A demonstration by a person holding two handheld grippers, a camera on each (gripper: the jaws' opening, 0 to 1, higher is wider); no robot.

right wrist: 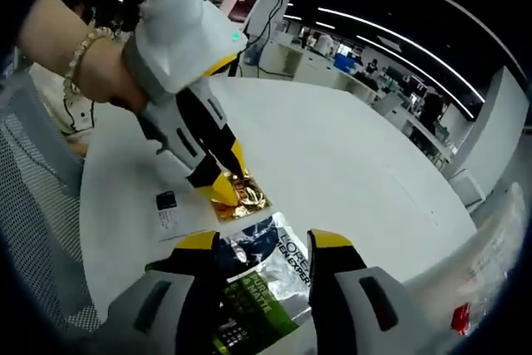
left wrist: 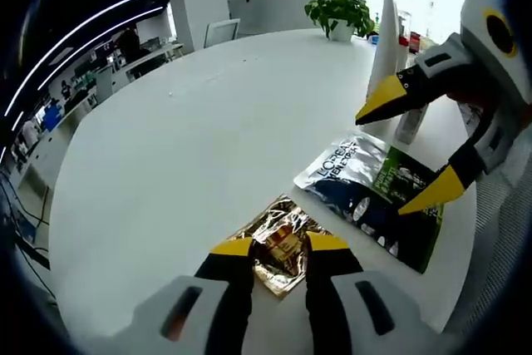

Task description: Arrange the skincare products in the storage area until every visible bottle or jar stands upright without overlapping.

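Observation:
A gold foil sachet [left wrist: 278,243] lies flat on the white table [left wrist: 191,130]. My left gripper [left wrist: 280,245] is low over it, open, with a jaw on either side of its near corner. In the right gripper view the left gripper [right wrist: 229,176] comes in from the upper left, tips at the gold sachet [right wrist: 248,197]. A silver, blue and green L'Oreal pouch [left wrist: 374,193] lies flat beside the sachet. My right gripper [left wrist: 409,145] hangs open above it, and the pouch [right wrist: 266,272] sits between my right gripper's [right wrist: 263,242] jaws. A tall white tube [left wrist: 385,47] stands upright behind.
A small bottle [left wrist: 411,122] stands by the tube. A potted plant [left wrist: 339,10] is at the table's far edge. A small white packet with a black label [right wrist: 169,209] lies near the sachet. A person's wrist with a bead bracelet [right wrist: 83,51] holds the left gripper. Clear plastic [right wrist: 490,255] is at the right.

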